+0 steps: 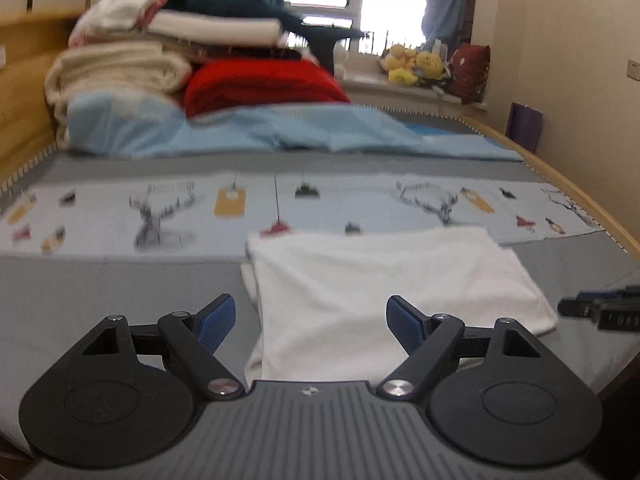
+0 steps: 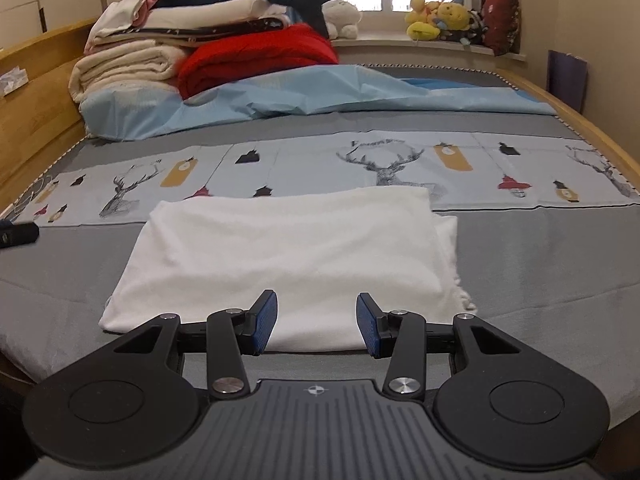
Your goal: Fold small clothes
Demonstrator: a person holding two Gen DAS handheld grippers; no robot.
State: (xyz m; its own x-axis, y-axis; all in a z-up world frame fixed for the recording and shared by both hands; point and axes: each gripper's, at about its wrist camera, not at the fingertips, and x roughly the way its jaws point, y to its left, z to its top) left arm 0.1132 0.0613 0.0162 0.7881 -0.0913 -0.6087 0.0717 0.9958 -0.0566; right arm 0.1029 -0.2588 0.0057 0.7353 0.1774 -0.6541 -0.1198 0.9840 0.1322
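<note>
A white folded garment (image 1: 392, 280) lies flat on the grey bed cover, also seen in the right wrist view (image 2: 288, 252). My left gripper (image 1: 310, 322) is open and empty, its blue pads over the garment's near left part. My right gripper (image 2: 316, 322) is open and empty, at the garment's near edge. The right gripper's tip shows at the right edge of the left wrist view (image 1: 600, 308); the left gripper's tip shows at the left edge of the right wrist view (image 2: 18, 234).
A deer-print blue strip (image 2: 360, 168) crosses the bed behind the garment. Further back lie a light blue sheet (image 2: 320, 92), a red blanket (image 2: 260, 60) and stacked folded bedding (image 2: 160, 40). A wooden bed frame (image 2: 32, 112) borders the left. Plush toys (image 2: 440, 20) sit on the windowsill.
</note>
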